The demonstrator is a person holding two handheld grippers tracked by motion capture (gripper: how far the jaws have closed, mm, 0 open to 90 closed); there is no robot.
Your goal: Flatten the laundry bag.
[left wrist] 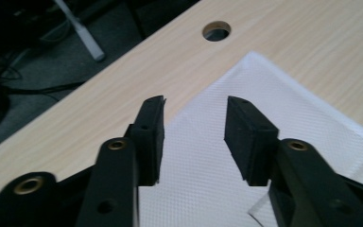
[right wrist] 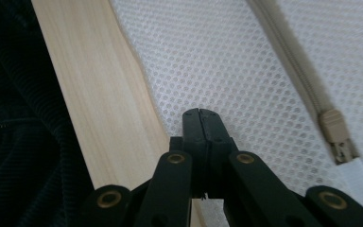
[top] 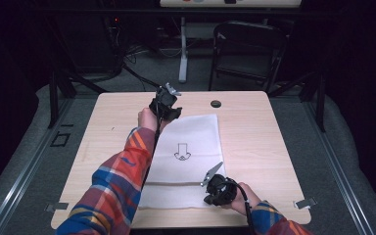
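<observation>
On the wooden table [top: 254, 127] lies a white mesh bag [top: 191, 147]; the left gripper [left wrist: 194, 127] gapes released over its far corner, the right gripper [right wrist: 201, 116] clenched at its near edge.

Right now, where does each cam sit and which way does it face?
High view: above the person's side, facing forward and down on the table; both plaid sleeves, left claw and right claw show.
Left gripper view: rides the left claw, looking past parted jaws at the far corner of the white mesh bag.
Right gripper view: rides the right claw, jaws together over the bag near its zipper pull.
Shared: all see bag and tabletop.
</observation>
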